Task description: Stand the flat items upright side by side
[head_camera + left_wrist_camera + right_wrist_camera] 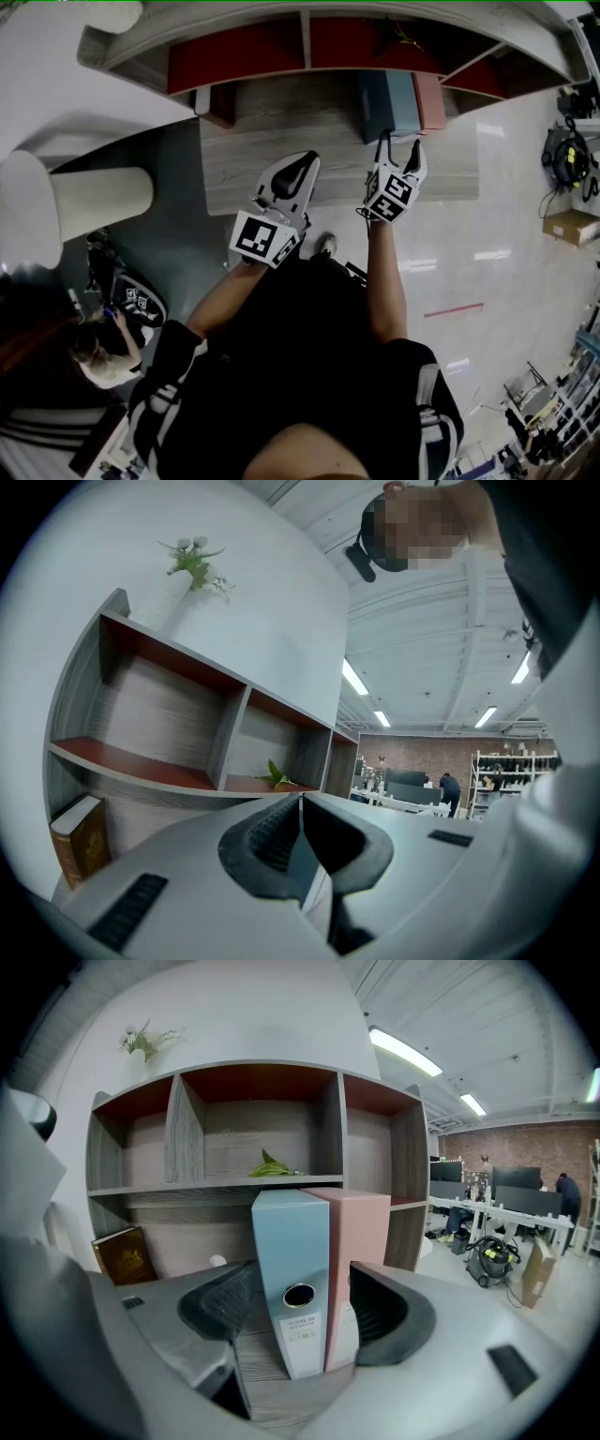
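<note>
Between right tool [300, 1277] jaws, two upright binders [292, 1232]

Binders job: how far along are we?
Done: blue binder and pink binder stand upright side by side on the shelf. In hand: nothing; right claw open around both, left claw shut, empty. Left: probably only backing the right claw out.

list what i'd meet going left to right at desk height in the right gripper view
brown book → blue binder → pink binder → vacuum → cardboard box
</note>
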